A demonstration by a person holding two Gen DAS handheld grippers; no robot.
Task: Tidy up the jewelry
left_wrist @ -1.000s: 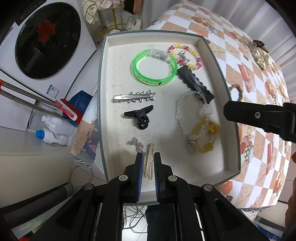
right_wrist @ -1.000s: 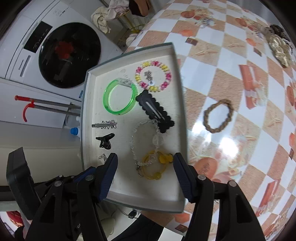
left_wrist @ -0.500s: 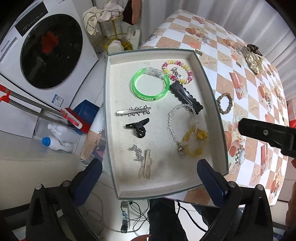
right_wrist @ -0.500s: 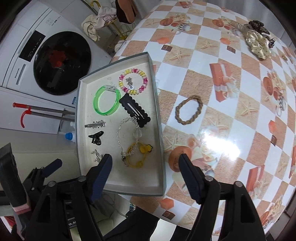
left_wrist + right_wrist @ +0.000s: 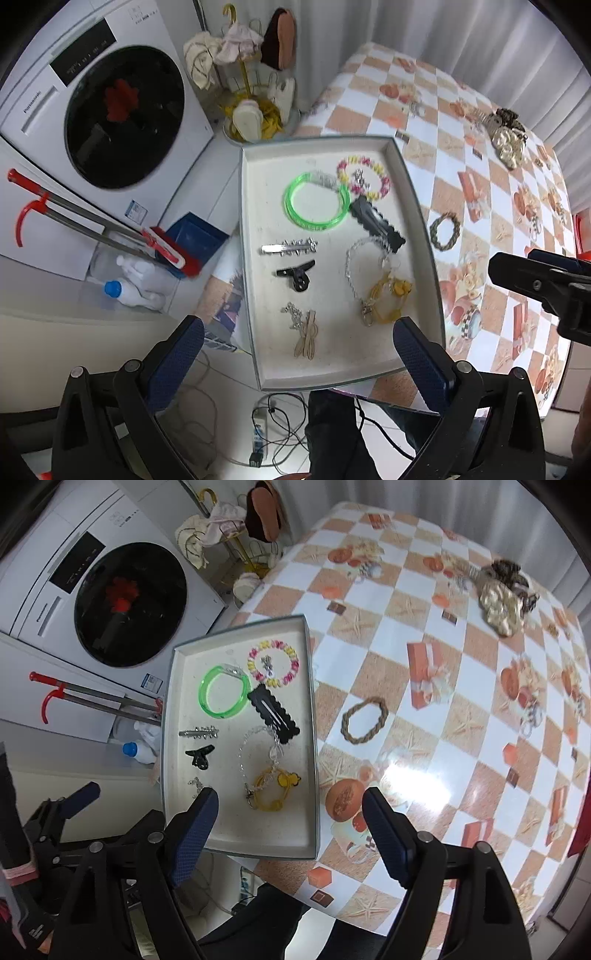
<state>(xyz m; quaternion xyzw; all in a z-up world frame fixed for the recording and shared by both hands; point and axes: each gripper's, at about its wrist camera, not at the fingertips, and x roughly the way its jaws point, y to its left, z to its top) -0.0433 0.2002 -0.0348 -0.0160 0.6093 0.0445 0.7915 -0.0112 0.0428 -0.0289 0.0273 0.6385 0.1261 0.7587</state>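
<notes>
A grey tray at the table's left edge holds a green bangle, a pink and yellow bead bracelet, a black snap clip, a silver clip, a small black claw clip, a clear bead chain with a yellow piece and a beige clip. A braided brown bracelet lies on the table right of the tray. My left gripper is open and empty above the tray's near end. My right gripper is open and empty above the tray's near right corner.
A gold scrunchie and dark hair pieces lie at the far right of the checked tablecloth. A washing machine, a mop, bottles and floor cables are left of and below the table.
My left gripper opened, let go of the beige clip in the tray, and pulled back and up. My right gripper also rose and drew back.
</notes>
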